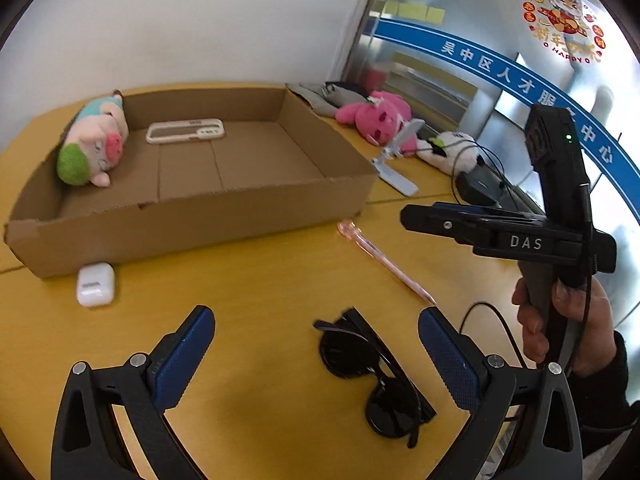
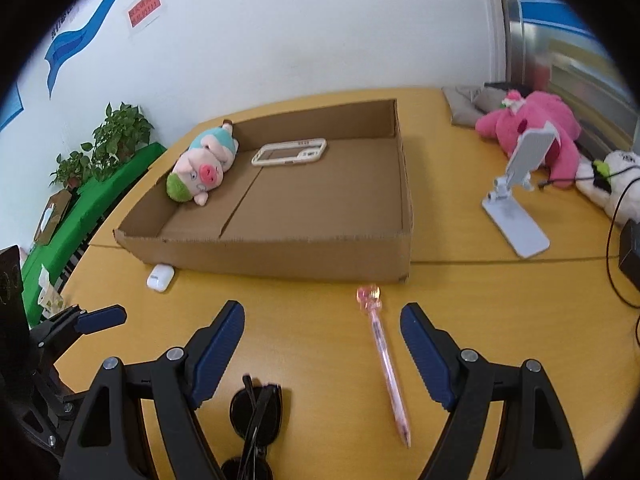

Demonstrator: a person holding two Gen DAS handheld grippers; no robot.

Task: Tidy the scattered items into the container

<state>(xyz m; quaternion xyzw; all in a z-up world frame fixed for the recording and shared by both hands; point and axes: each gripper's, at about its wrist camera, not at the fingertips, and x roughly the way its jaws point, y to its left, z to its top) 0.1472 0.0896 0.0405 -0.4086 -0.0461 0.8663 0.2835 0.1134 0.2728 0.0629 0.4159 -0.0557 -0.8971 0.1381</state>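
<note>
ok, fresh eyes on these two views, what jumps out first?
The shallow cardboard box mid-table, with a pig plush in its far-left corner and a white phone case beside it. Nearer, black sunglasses and a pink pen lie on the yellow table, both grippers open above them.

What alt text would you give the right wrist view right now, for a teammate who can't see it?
The open right gripper hovers over a yellow table, a pink pen lying between its blue fingers and folded black sunglasses nearer the left one. Behind sits a cardboard box holding a pig plush and phone case.
</note>
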